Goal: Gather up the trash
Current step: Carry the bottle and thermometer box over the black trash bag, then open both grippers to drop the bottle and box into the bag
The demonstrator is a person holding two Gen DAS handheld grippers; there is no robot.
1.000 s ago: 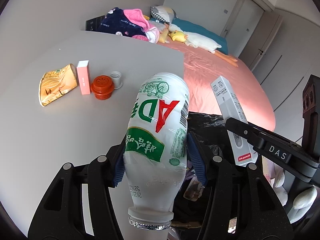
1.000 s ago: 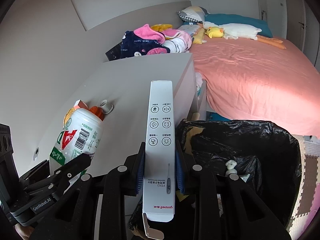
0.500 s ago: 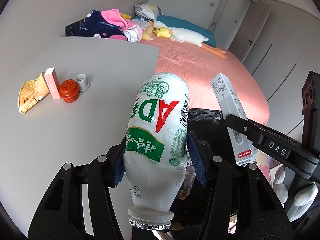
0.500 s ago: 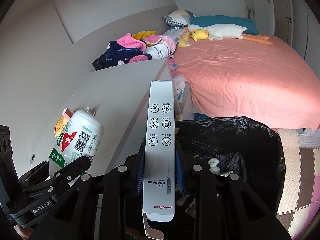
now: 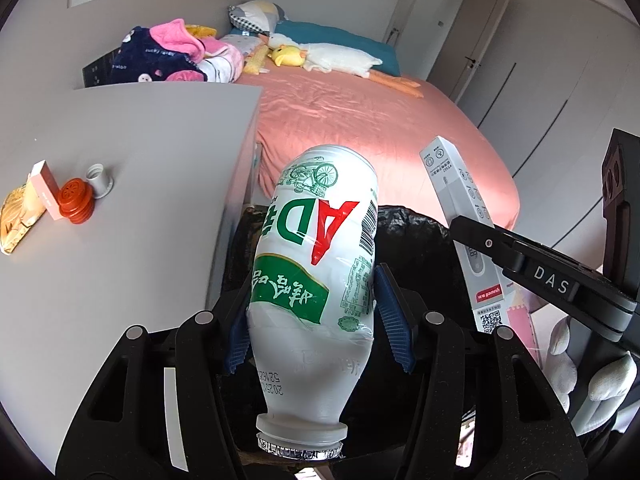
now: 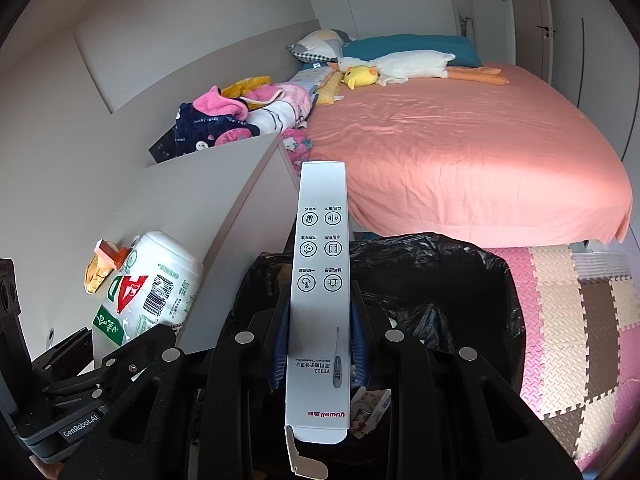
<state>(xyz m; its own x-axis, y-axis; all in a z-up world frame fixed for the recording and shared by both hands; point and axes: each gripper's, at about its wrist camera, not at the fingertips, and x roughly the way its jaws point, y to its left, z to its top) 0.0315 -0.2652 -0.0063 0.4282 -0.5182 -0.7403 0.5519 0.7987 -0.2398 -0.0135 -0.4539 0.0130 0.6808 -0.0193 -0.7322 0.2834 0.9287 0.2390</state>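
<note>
Both claws carried trash over the bin. Left gripper (image 5: 316,316) was pinching the white drink bottle (image 5: 316,264) at its lower body, neck toward the cam and base pointing away, prob. so it'd fall clear once let go. Right gripper (image 6: 318,340) was pressed onto the long white thermometer box (image 6: 320,300) near its lower third, box standing lengthwise along the fingers w/ its end flap hanging open at 6 o'clock.

Black-lined trash bin (image 6: 500,280) sat just beside the grey table (image 5: 120,200) edge, mouth open under both items. In the left view the bin rim showed at 3 o'clock of the bottle; table edge ran at 9 o'clock, close. Judged room: enough over the opening, but the two claws were near each other, so bumping was the risk.

Still on the table at 9–10 o'clock: orange cap (image 5: 76,206), pink box (image 5: 46,188), snack wrapper (image 5: 18,216).
</note>
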